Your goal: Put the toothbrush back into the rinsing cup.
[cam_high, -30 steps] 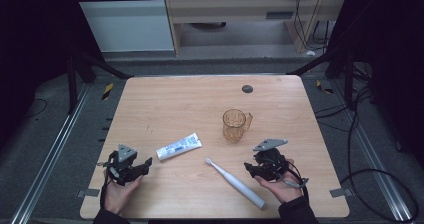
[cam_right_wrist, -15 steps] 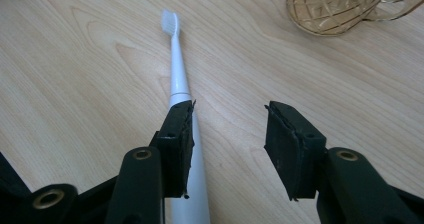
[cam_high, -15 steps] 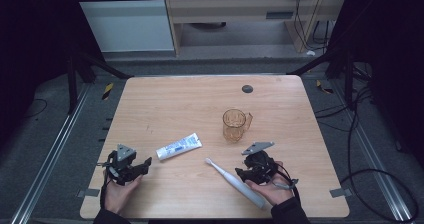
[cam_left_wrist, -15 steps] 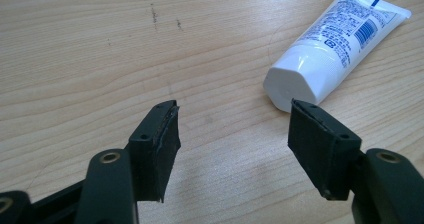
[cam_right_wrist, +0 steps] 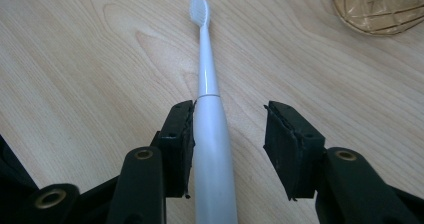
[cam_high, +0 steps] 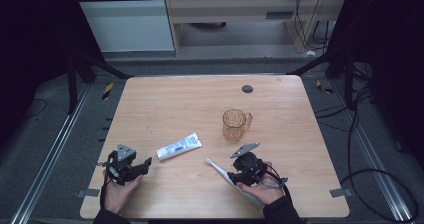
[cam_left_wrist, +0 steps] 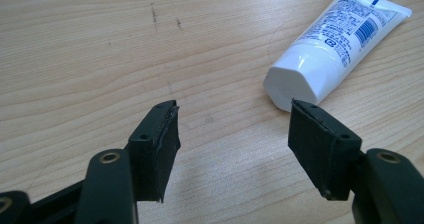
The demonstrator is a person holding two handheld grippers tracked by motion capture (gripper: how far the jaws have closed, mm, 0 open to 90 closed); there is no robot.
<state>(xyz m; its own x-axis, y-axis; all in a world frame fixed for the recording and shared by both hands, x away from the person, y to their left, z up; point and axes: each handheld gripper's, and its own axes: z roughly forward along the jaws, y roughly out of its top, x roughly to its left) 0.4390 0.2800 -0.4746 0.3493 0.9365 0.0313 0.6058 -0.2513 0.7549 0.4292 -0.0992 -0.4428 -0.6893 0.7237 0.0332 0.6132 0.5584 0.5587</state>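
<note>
Pale wooden desk (cam_high: 165, 104), right tongs (cam_right_wrist: 227, 129) straddling the toothbrush (cam_right_wrist: 210, 129).
Jaws unclenched, handle against one pad, a gap at the other: centre first, then squeeze. Left tongs (cam_left_wrist: 232, 134) idle, released, beside the toothpaste tube (cam_left_wrist: 330, 49); amber cup (cam_high: 234, 125) beyond.

Both hands come in over the near edge of the light wooden table (cam_high: 150, 104). The left hand (cam_high: 118, 191) holds the black two-jaw left gripper (cam_high: 146, 163) low over the table's near-left part, jaws wide apart with nothing between them. The right hand (cam_high: 260, 189) holds the black right gripper (cam_high: 231, 176) near the table's near-right edge, jaws half open, pointing away.
</note>
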